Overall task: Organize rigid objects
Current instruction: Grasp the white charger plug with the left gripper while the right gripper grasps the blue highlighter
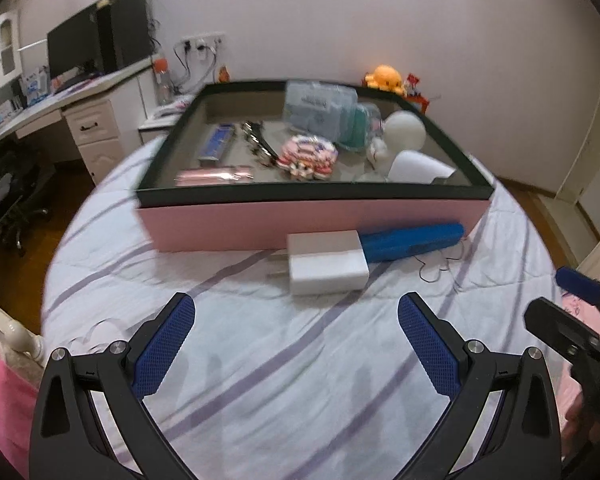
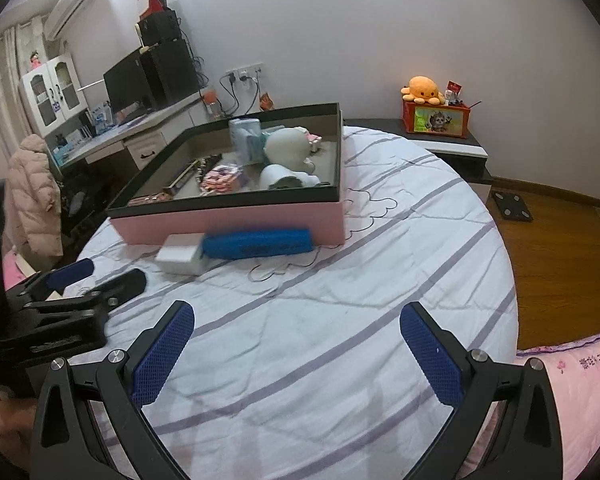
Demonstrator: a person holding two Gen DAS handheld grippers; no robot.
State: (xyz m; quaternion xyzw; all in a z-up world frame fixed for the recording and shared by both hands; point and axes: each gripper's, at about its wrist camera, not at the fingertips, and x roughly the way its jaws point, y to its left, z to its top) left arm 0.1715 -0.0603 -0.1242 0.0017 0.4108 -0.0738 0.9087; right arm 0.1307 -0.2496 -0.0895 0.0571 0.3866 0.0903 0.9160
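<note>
A pink box with a dark rim (image 1: 316,220) (image 2: 228,220) stands on the striped bed and holds several items: a tissue pack, a white plush, a patterned pouch, pens. In front of it lie a white charger plug (image 1: 326,262) (image 2: 180,258) and a blue case (image 1: 412,242) (image 2: 256,244), side by side. My left gripper (image 1: 296,316) is open and empty, a little short of the charger. My right gripper (image 2: 296,320) is open and empty, further back from the blue case. The left gripper also shows in the right wrist view (image 2: 96,276).
A thin black cord (image 1: 440,268) trails on the bedsheet by the blue case. A desk with a monitor (image 1: 72,48) stands at the left. A bedside cabinet with an orange plush (image 2: 422,88) on a red box is at the back right. Wooden floor (image 2: 560,264) lies right of the bed.
</note>
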